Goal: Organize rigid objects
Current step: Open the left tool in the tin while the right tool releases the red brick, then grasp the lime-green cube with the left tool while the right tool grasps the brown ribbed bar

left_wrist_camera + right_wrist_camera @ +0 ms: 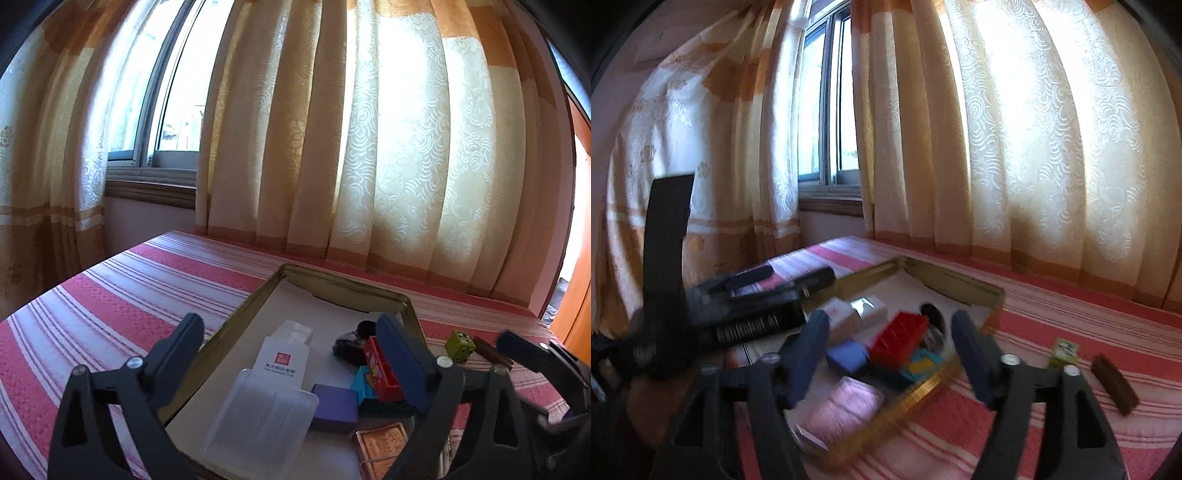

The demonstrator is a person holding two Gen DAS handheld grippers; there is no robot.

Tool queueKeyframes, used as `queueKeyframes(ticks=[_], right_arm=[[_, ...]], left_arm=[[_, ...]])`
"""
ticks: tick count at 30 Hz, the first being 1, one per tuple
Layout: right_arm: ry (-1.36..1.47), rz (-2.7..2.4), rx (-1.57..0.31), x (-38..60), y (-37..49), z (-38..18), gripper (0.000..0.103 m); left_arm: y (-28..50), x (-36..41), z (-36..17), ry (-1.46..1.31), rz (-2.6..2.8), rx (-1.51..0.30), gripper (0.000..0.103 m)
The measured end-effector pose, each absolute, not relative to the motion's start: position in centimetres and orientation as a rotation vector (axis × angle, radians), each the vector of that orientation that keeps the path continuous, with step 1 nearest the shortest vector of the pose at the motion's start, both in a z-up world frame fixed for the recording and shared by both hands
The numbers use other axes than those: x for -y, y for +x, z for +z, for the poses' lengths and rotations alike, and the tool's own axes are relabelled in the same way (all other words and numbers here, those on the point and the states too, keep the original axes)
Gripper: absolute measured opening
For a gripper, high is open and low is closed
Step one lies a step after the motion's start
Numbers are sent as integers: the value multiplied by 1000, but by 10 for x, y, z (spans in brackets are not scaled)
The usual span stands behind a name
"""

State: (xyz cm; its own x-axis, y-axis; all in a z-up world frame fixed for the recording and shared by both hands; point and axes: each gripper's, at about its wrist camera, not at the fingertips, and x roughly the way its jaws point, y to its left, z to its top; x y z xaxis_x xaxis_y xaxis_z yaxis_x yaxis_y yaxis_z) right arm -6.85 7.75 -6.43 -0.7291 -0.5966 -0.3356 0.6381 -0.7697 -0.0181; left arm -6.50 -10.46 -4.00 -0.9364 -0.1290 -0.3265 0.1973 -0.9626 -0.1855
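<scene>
Gold tin tray (236, 314) on striped bed (110, 302), w/ white bottle (284, 354), red brick (899, 338), purple block (334, 406) inside. Left tool (295, 354) & right tool (890, 350): both spread apart, gripping nothing.

Patterned cream curtains (388, 147), a window (173, 110), a red-striped bedspread (129, 288).

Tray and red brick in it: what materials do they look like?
Tray: probably thin sheet metal, brassy gold finish; its rolled rim glints. The white floor looks like a paper liner.
Red brick: likely moulded plastic, glossy, with studs on top like a toy building block.
</scene>
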Motion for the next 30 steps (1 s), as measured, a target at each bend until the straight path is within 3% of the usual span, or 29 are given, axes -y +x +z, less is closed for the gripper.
queueKeyframes(ticks=[8,17,23,30], right_arm=[[475,-2583,-335,-142,-74,-68,73],[765,-2701,-92,-241,-138,-73,73],[981,-2691,-27,-264,-188,-98,73],[1080,-2636,-77,-256,-221,-109,73]], left_arm=[[-69,61,-29,553,-3031,-299,99],[-96,-35,-27,722,-3182,-92,102],[-142,-79,-37,855,-3139,61,102],[-177,-92,-50,1021,-3099,-23,102]])
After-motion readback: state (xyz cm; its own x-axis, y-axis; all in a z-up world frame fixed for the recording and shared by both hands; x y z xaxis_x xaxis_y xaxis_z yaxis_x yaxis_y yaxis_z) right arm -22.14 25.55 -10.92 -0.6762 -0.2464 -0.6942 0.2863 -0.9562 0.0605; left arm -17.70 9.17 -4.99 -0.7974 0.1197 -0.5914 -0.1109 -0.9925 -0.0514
